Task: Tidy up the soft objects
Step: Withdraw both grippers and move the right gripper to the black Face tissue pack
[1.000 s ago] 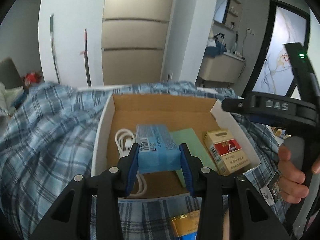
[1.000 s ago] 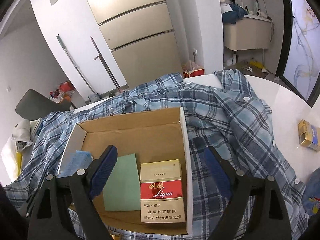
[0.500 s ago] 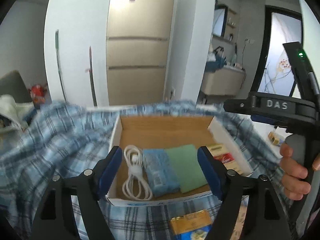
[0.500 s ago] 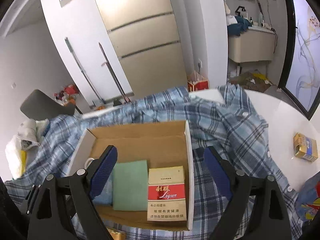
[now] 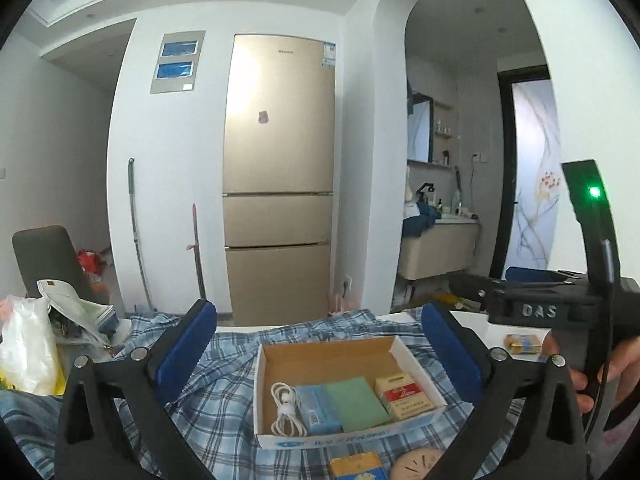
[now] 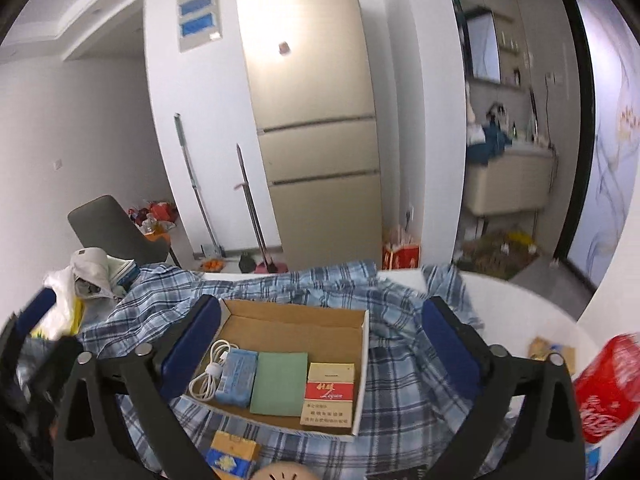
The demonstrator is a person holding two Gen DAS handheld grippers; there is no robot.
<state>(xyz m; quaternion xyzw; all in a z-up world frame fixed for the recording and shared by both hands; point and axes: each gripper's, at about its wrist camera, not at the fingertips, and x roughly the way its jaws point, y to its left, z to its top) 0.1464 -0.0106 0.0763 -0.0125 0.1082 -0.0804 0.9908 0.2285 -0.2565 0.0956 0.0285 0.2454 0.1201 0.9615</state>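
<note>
Both claws, left (image 5: 320,350) and right (image 6: 320,344), gape empty above the seemingly boxed blue pack (image 5: 318,409).

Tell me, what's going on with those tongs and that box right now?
Both tongs open, empty: left tongs, right tongs. Blue pack lies in cardboard box between white cable and green pad. Nothing blocking.

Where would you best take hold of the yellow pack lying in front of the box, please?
Grip the yellow pack across its two long sides, coming straight down from above. It lies flat on the shirt, just outside the box, so its sides look free for the jaws.
</note>
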